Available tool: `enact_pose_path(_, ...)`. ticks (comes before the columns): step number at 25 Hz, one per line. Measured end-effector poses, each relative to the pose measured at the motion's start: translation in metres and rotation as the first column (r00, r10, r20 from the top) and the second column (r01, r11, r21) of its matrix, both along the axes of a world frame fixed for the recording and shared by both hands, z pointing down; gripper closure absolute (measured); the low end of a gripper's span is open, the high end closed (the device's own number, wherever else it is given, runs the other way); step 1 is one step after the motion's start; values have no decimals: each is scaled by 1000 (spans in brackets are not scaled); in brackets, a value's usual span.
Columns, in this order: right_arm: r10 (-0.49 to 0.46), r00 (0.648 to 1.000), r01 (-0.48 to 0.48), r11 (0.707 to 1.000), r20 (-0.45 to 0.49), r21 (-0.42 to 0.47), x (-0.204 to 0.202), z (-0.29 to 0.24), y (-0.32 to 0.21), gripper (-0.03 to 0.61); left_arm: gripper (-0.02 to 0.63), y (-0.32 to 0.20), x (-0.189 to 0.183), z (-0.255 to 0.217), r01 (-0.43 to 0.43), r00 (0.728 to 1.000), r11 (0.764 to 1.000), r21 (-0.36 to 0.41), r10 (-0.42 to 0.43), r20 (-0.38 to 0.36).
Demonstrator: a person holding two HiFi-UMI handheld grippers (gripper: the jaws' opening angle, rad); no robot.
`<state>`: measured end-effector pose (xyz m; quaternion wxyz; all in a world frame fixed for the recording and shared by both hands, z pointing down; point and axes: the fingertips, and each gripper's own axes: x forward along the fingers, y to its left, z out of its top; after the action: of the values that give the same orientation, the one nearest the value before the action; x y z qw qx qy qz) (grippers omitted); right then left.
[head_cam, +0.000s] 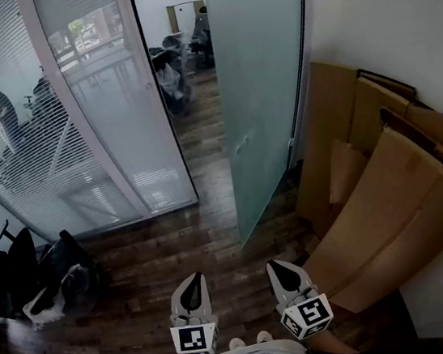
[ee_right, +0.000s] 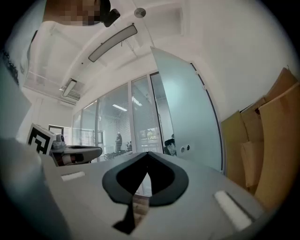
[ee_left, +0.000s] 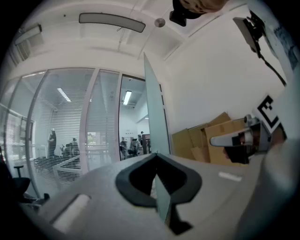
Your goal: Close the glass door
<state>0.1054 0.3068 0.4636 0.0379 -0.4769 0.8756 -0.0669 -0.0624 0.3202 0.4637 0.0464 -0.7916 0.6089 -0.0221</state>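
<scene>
Two grippers, both shut with nothing held. The left gripper (head_cam: 191, 287) and right gripper (head_cam: 283, 274) are side by side, low over the wooden floor (head_cam: 214, 242) and pointing level at the doorway. In each gripper view the jaw tips meet, with nothing between them.

Glass door (head_cam: 262, 84) is a tall frosted pale-green panel, standing open. Its hinge side is by the right wall and its free edge is swung out towards the grippers, well apart from both. The bottom corner of the free edge sits just over the floor. Between that edge and the glass partition (head_cam: 89, 109) with its blinds, the opening is clear through to the next room.

Hard to read:
- The door's top is cut off in the head view.
- Two small round fittings (ee_right: 185, 148) sit near the door's free edge, too small to identify.
- Cardboard sheets (head_cam: 387, 190) lean on the right wall behind the door, and the door covers their left edge.
- Shapes behind the blinds and through the doorway are blurred.
</scene>
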Motion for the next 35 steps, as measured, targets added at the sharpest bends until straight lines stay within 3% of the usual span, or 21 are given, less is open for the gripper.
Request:
enact_pose_path(22, -18, 1000, 20, 998, 24, -56, 11, 18, 3, 571, 611, 1, 10, 12, 17, 1000, 997, -78, -18, -12)
enact_pose_path(35, -31, 999, 32, 998, 25, -58, 44, 24, 2, 571, 611, -1, 42, 14, 27, 999, 998, -62, -26, 18)
